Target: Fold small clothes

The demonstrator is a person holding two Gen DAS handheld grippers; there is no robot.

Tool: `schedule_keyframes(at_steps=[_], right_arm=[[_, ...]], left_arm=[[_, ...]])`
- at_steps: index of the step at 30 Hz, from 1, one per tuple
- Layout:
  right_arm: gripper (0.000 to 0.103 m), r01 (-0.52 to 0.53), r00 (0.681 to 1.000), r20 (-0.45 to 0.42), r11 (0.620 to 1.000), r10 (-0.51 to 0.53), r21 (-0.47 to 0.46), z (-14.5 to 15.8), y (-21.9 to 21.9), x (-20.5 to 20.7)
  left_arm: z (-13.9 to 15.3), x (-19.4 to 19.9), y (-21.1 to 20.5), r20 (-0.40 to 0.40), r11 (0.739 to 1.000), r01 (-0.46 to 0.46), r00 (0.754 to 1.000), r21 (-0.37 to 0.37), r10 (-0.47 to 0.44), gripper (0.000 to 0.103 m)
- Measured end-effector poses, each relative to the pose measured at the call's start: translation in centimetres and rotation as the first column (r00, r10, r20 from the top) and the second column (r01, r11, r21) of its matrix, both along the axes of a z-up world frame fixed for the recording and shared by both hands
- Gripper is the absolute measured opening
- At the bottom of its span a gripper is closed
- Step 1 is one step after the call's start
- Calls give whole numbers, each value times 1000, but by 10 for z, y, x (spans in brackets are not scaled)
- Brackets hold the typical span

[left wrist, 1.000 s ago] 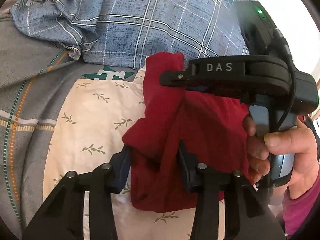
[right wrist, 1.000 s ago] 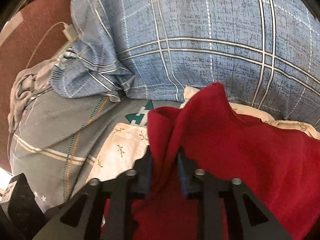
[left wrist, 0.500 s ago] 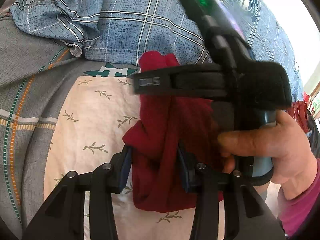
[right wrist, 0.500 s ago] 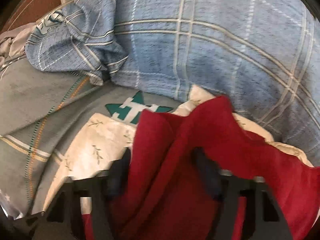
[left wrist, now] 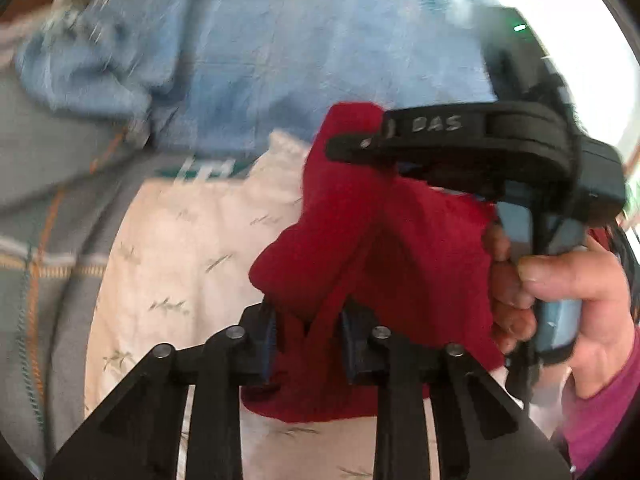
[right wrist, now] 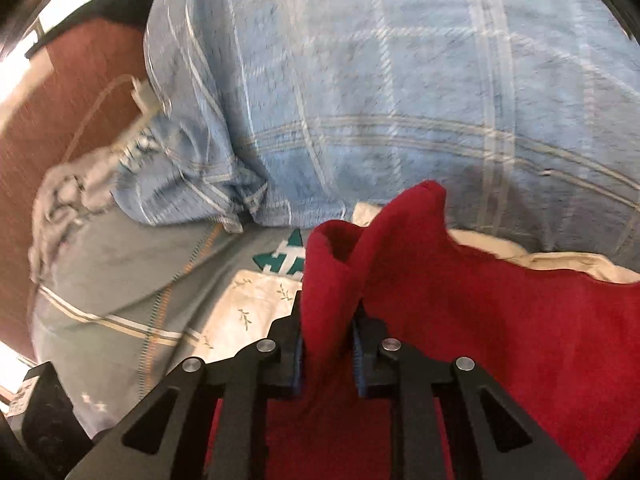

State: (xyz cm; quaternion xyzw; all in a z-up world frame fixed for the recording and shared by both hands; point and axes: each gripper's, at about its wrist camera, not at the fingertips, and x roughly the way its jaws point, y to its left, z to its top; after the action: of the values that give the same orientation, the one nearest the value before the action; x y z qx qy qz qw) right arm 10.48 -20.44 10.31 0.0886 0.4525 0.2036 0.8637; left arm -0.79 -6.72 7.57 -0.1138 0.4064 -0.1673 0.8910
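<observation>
A small red garment (left wrist: 384, 248) hangs bunched between both grippers above a cream leaf-print cloth (left wrist: 188, 240). My left gripper (left wrist: 308, 320) is shut on one bunched edge of it. My right gripper (right wrist: 328, 336) is shut on another edge of the red garment (right wrist: 500, 320), which rises in a fold above the fingers. In the left wrist view the right gripper's black body (left wrist: 472, 144) and the hand holding it stand to the right, pinching the garment's upper corner. The frames are blurred by motion.
A blue plaid quilt (right wrist: 380, 92) is piled behind. A grey striped sheet (right wrist: 120, 272) covers the bed on the left. A brown floor (right wrist: 60, 104) with a white cable and plug (right wrist: 140, 96) lies at far left.
The right gripper, loose around the garment half a second ago, has closed on it and swung back right. Both views have shifted and blurred; the garment is lifted slightly.
</observation>
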Motion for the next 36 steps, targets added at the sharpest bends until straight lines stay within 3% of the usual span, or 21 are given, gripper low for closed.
schedule_keyframes(at_steps=[7,12,16,23,36], right_arm=[[17,79,995,55,994,-83,71,40,-73,-19],[16,157,984,72,985,-162,77,52,-132,-28],[16,215,974,62,974,-220,78,46,-181,-37],[16,286,957,20,953,-289,102,19,-236,-49],[18,358,933,-65,932,-355,56,-32,-260,-46]], left_arm=[[52,-8,-66,80,989,146,986,10,-146,20],[63,-10,-123,100,968,249,963,27,-250,20],[56,-11,-172,79,946,320,943,44,-323,20],[29,-6,-219,26,922,379,924,80,-381,19],[1,0,-254,-42,918,384,923,104,-381,20]])
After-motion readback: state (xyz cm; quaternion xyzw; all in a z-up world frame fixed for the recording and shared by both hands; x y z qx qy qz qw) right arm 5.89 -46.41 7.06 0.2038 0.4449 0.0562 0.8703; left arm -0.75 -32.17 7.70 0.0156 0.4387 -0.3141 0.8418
